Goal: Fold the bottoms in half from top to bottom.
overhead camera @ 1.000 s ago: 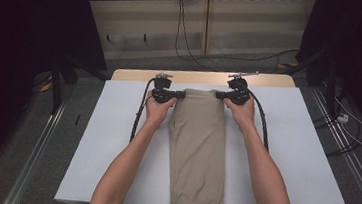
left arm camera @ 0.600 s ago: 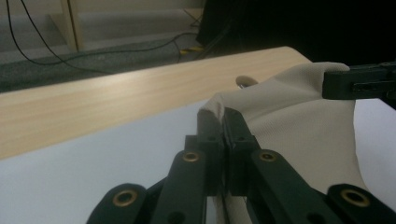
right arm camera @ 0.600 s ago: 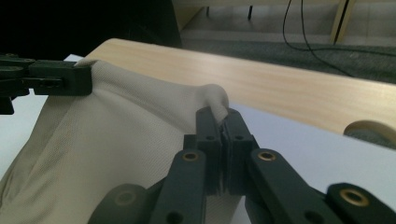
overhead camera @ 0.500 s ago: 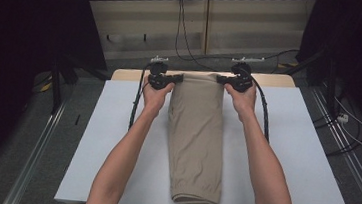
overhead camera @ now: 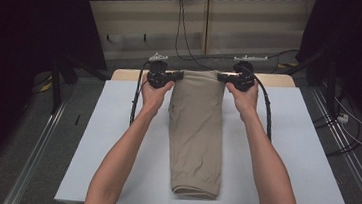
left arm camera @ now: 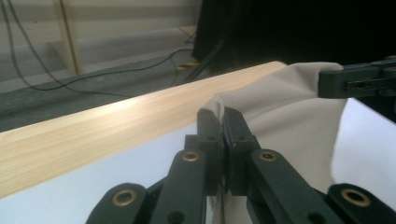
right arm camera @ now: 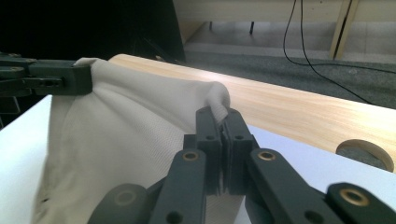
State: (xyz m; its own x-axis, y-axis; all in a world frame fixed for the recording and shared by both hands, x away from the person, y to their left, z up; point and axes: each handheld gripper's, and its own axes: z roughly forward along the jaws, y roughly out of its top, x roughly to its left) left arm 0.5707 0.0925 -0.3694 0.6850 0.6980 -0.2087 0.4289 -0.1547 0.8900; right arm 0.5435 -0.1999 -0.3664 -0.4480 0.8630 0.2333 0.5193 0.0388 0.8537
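A beige folded garment (overhead camera: 197, 128) lies lengthwise down the middle of the white table (overhead camera: 114, 146), its far end lifted near the back edge. My left gripper (overhead camera: 177, 75) is shut on the garment's far left corner (left arm camera: 215, 105). My right gripper (overhead camera: 221, 77) is shut on the far right corner (right arm camera: 219, 100). The cloth (right arm camera: 130, 140) stretches between the two grippers, and the other gripper (left arm camera: 355, 81) shows at the far corner in the left gripper view. The near end (overhead camera: 194, 189) is a rounded fold resting on the table.
A wooden strip (overhead camera: 276, 80) runs along the table's far edge, with a round hole (right arm camera: 364, 151) in it. Cables (overhead camera: 185, 32) trail over the grey floor behind. Metal rails (overhead camera: 353, 169) flank the table. White tabletop lies bare on both sides of the garment.
Both grippers have moved toward the far edge of the table, dragging the garment with them. Its near end has slid away from the front edge.
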